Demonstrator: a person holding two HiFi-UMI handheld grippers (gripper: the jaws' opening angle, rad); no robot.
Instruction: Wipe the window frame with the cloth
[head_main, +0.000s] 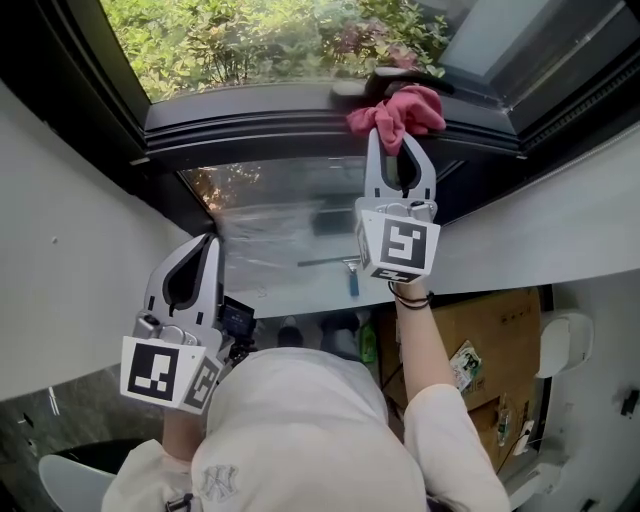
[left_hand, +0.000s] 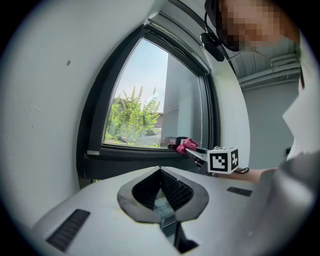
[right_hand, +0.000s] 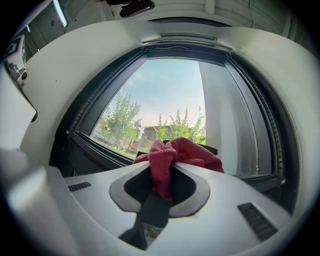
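- Head view: the dark window frame (head_main: 300, 130) runs across the upper part of the picture, with green bushes (head_main: 250, 40) seen through the glass above it. In the left gripper view the same frame (left_hand: 95, 165) fills the middle left.
- A white wall (head_main: 70, 250) takes up the left side of the head view and borders the frame.
- The person's pale shirt (head_main: 300, 430) fills the bottom centre. A bare forearm reaches up from it toward the frame.
- A cardboard box (head_main: 490, 340) lies at the lower right, below a white ledge.
- The right hand-held gripper (head_main: 390, 137) points at the frame in the upper middle of the head view. In its own view the right hand-held gripper (right_hand: 170, 167) is clamped on the cloth, and a strip of fabric hangs down between the jaws.
- The left hand-held gripper (head_main: 210, 238) sits at the lower left, well apart from the frame. In its own view the left hand-held gripper (left_hand: 160, 170) has its jaw tips together with nothing between them.
- The pink cloth (head_main: 400, 108) is bunched at the right jaw tips and lies against the frame's lower rail. In the right gripper view the cloth (right_hand: 182, 152) sits at the centre.
- A marker cube (head_main: 398, 245) sits on the right tool just above the wrist.
- A dark band (head_main: 410, 298) circles that wrist.
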